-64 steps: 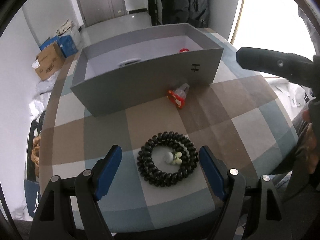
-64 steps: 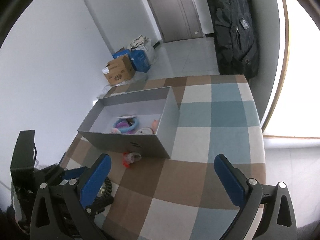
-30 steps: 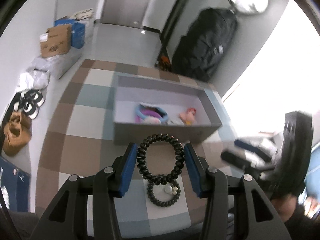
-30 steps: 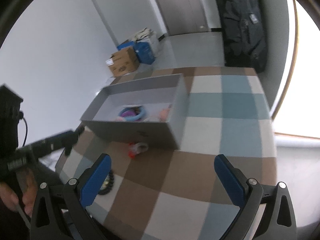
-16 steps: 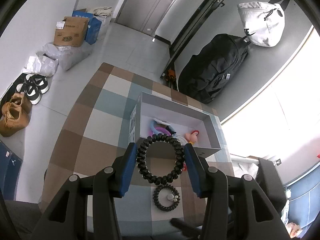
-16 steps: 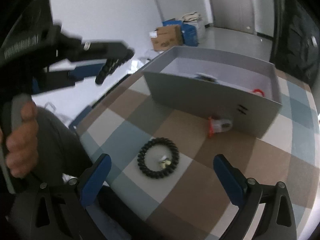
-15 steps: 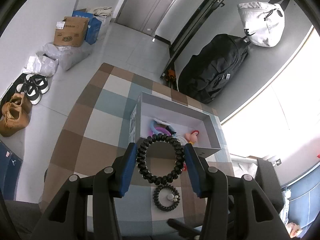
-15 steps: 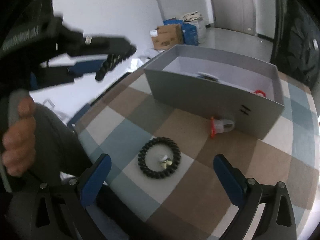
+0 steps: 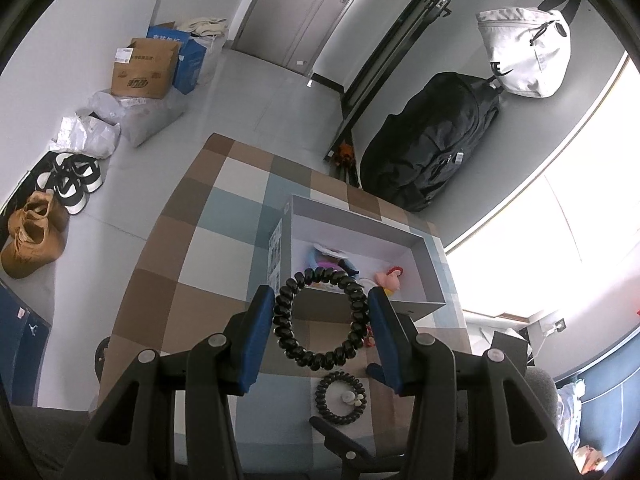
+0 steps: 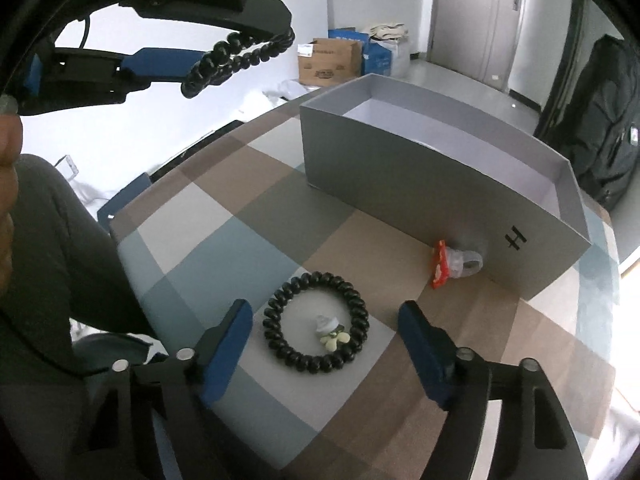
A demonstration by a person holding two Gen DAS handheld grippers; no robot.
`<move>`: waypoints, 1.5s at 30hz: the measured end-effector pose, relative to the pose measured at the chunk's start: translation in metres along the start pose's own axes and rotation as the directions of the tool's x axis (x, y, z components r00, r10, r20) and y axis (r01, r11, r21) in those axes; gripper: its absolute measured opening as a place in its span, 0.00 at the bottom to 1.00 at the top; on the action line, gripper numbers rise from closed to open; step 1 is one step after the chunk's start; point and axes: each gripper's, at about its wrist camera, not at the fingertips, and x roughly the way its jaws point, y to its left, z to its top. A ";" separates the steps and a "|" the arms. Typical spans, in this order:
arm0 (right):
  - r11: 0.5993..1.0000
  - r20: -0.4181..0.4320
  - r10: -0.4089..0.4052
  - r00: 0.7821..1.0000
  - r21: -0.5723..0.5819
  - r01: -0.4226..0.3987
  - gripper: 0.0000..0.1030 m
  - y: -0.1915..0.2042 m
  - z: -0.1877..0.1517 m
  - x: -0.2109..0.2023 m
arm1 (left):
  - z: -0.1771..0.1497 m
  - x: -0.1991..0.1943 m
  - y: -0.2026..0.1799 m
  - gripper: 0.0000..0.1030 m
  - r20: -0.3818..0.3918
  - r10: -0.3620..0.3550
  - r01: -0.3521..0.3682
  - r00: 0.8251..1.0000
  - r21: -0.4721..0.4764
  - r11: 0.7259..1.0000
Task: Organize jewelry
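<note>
Black coil bands [image 10: 316, 324], grey box [image 10: 420, 184], brown-blue-white checked tablecloth [image 10: 224, 232].

Box [image 10: 440, 196] on bench [image 10: 208, 232], toward far side. Clip [image 10: 456, 262] on bench, just before box's near wall. Nearer, spiral tie [image 10: 316, 324] flat on bench, small charm [image 10: 330, 330] inside its ring, right tool [image 10: 324, 340] straddling it, pads apart from it. Second spiral tie [image 9: 320, 322] pinched in left tool [image 9: 320, 332], raised above bench, before box. Trinkets [image 9: 388, 278] in box.

Left hand-held gripper [image 9: 321, 325] clamps black coil band [image 9: 321, 321] above checked table [image 9: 208, 256]; second band [image 9: 341, 397] on table below; grey box [image 9: 424, 276] beyond.
</note>
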 end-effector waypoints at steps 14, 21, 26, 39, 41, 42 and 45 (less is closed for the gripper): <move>0.999 0.016 0.034 0.999 0.011 -0.034 0.46 -0.008 0.001 -0.006 | 0.000 -0.001 0.001 0.41 -0.001 -0.005 0.005 1.000 -0.004 1.000; 0.999 0.048 0.039 0.998 0.013 -0.040 0.46 -0.007 0.002 -0.011 | 0.001 -0.001 0.001 0.41 -0.002 -0.006 0.006 1.000 -0.002 1.000; 0.998 0.076 0.051 0.996 0.041 -0.054 0.46 -0.012 0.003 -0.015 | 0.000 -0.001 -0.001 0.41 0.009 -0.005 0.005 1.000 -0.001 1.000; 0.977 0.202 0.095 0.975 0.168 -0.130 0.46 -0.043 0.016 -0.040 | 0.000 0.009 -0.008 0.41 0.006 -0.008 0.008 1.000 0.021 1.000; 0.973 0.230 0.096 0.968 0.184 -0.141 0.46 -0.050 0.020 -0.046 | 0.002 0.013 -0.010 0.41 0.006 -0.016 0.016 1.000 0.019 1.000; 0.970 0.243 0.097 0.965 0.192 -0.146 0.46 -0.054 0.021 -0.048 | 0.003 0.014 -0.010 0.41 0.006 -0.018 0.018 1.000 0.018 1.000; 0.963 0.269 0.089 0.959 0.221 -0.151 0.46 -0.065 0.025 -0.053 | 0.008 0.022 -0.013 0.41 0.009 -0.037 0.037 0.999 0.023 0.999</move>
